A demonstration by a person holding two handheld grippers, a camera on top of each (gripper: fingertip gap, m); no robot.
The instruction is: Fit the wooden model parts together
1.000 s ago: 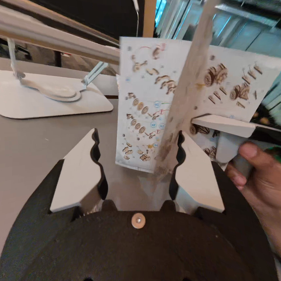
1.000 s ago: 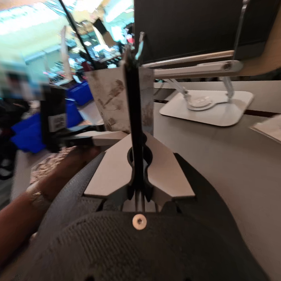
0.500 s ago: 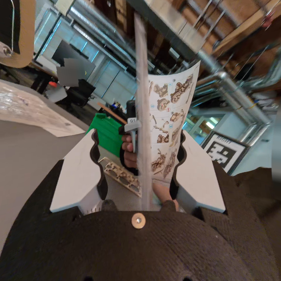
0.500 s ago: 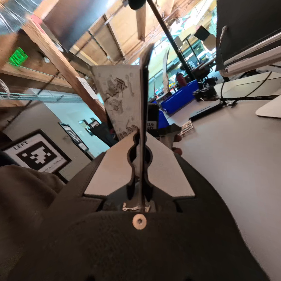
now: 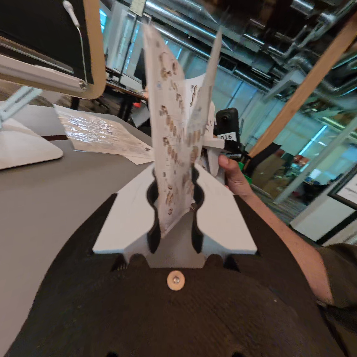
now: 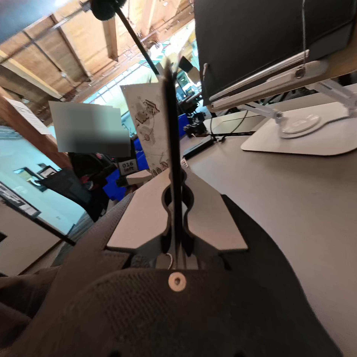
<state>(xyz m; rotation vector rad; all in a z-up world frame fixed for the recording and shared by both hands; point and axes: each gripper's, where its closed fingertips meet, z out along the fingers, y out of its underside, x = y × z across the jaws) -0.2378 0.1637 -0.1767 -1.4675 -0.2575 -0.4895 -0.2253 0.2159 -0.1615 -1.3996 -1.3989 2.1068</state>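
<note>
A printed instruction booklet (image 5: 170, 135) with pictures of wooden models is held upright above the grey table (image 5: 58, 193). My right gripper (image 6: 174, 173) is shut on the booklet (image 6: 146, 119), whose fold I see edge-on. My left gripper (image 5: 173, 170) has its jaws narrowed around a hanging page, with a gap still between them. The page touches the left finger (image 5: 135, 212). The right gripper (image 5: 214, 146) and the hand (image 5: 233, 177) holding it show behind the booklet. The left gripper also shows in the right wrist view (image 6: 135, 177). No wooden parts show in either view.
A laptop (image 6: 270, 38) sits on a white stand (image 6: 299, 135) at the back of the table; the stand's base also shows in the left wrist view (image 5: 23, 146). A flat printed sheet (image 5: 100, 133) lies beside it. A black cable and device (image 6: 199, 144) lie farther back. My hands' fingertips stand some 6 centimeters from each other.
Both grippers have swung and tilted with the booklet. My left gripper's jaws have gone from wide open to narrow around a page. My right gripper stays shut on the booklet.
</note>
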